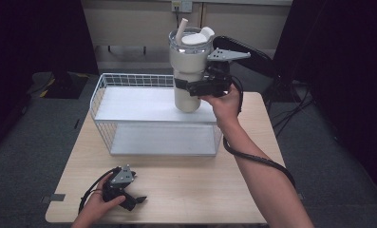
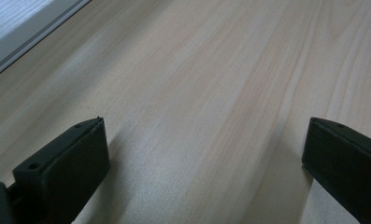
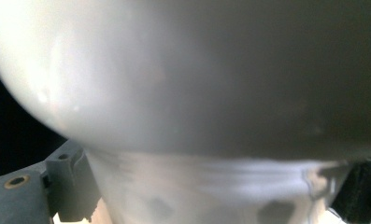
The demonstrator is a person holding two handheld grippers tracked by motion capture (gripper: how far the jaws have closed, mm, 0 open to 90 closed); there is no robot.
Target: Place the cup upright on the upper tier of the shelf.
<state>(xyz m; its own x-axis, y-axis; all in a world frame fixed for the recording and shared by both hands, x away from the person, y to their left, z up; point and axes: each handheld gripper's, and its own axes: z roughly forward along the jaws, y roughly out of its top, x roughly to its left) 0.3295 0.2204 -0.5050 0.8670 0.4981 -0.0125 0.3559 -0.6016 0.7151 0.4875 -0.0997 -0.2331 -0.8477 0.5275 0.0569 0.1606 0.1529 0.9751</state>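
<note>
A tall cream tumbler (image 1: 188,71) with a clear lid and a straw (image 1: 181,29) is held upright over the top shelf of a white wire rack (image 1: 129,102). My right gripper (image 1: 186,86) is shut on the tumbler's narrow lower body. In the right gripper view the tumbler (image 3: 188,84) is very close, and its base passes between the jaws. My left gripper (image 1: 137,202) rests on the wooden table (image 1: 191,190) near the front left edge. In the left gripper view that gripper (image 2: 204,158) is open, with bare wood between its fingers (image 2: 64,163).
The two-tier rack stands at the back middle of the table; its lower shelf (image 1: 162,140) holds nothing. A black chair (image 1: 252,59) stands behind the table at the right. Grey carpet (image 1: 34,133) surrounds the table.
</note>
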